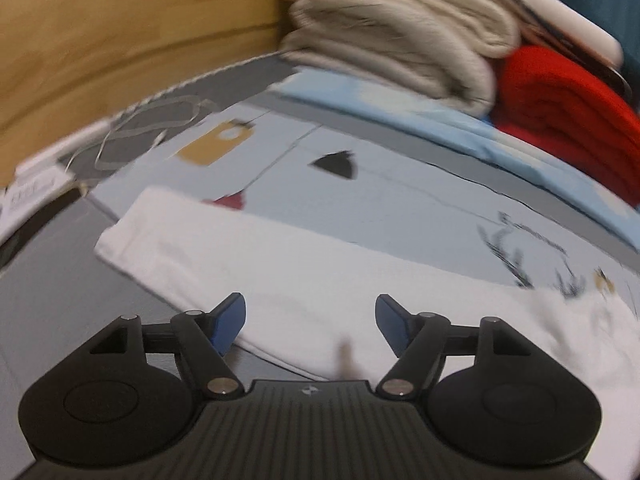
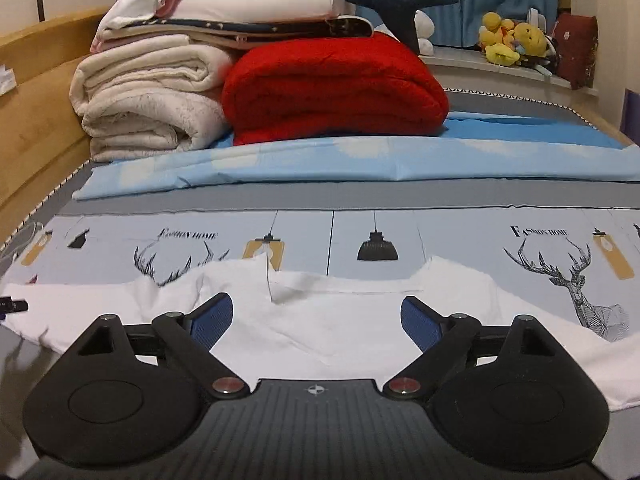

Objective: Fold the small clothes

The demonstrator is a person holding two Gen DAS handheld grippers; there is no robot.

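A small white garment (image 2: 320,320) lies spread flat on the printed grey-blue bedsheet (image 2: 460,240), its neckline toward the far side. It also shows in the left wrist view (image 1: 300,272), blurred. My right gripper (image 2: 316,312) is open and empty, hovering low over the garment's middle. My left gripper (image 1: 310,316) is open and empty, low over the garment's left part, near its front edge. The tip of the left gripper shows at the left edge of the right wrist view (image 2: 12,305).
A cream folded blanket (image 2: 148,100) and a red folded blanket (image 2: 332,88) are stacked at the bed's far end with more linens and a dark plush on top. A light blue sheet (image 2: 340,160) lies before them. A wooden bed frame (image 2: 36,120) runs along the left.
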